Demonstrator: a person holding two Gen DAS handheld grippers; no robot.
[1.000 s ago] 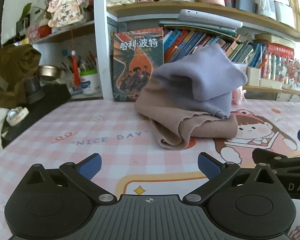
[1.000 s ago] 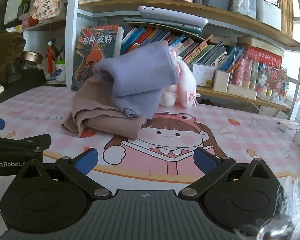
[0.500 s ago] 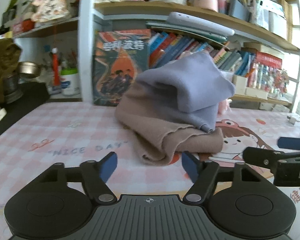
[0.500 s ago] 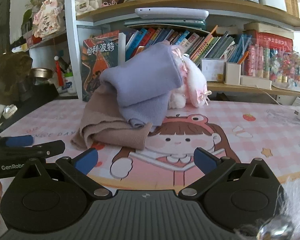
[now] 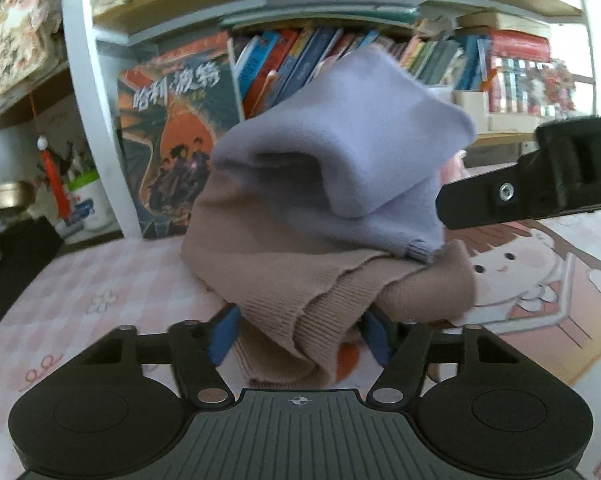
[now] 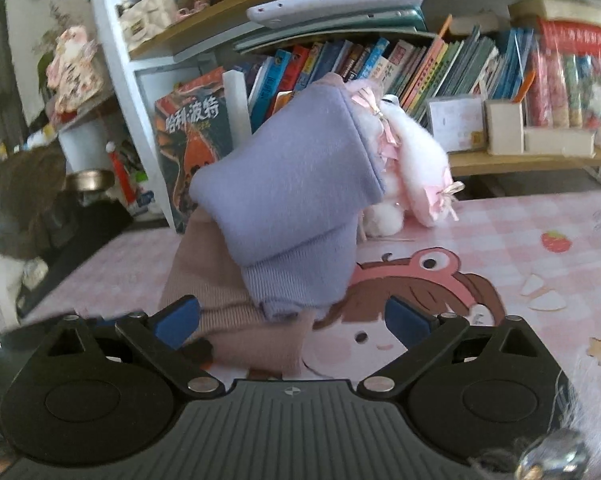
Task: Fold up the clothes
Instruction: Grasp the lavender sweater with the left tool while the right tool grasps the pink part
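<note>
A lavender garment (image 5: 340,152) lies folded on top of a tan knit garment (image 5: 300,292) on the pink mat. My left gripper (image 5: 300,338) is low at the pile's near edge. Its jaws are closing, and the tan garment's folded edge fills the gap between the blue pads (image 5: 224,336) without being visibly squeezed. In the right wrist view my right gripper (image 6: 292,320) stands wide open just in front of the pile. The lavender garment's (image 6: 280,200) ribbed hem and the tan garment's (image 6: 204,272) fold sit between its pads. One right finger (image 5: 500,196) crosses the left wrist view beside the lavender cloth.
The pink checked mat (image 6: 520,240) carries a printed cartoon girl. A white and pink plush toy (image 6: 412,168) sits right behind the pile. Bookshelves with a large upright book (image 5: 172,132) close off the back. A black object (image 5: 16,248) lies at the left edge.
Both grippers have moved forward up to the pile, which now fills each view. The left jaws have narrowed around the tan fold. The right jaws have stayed wide.
</note>
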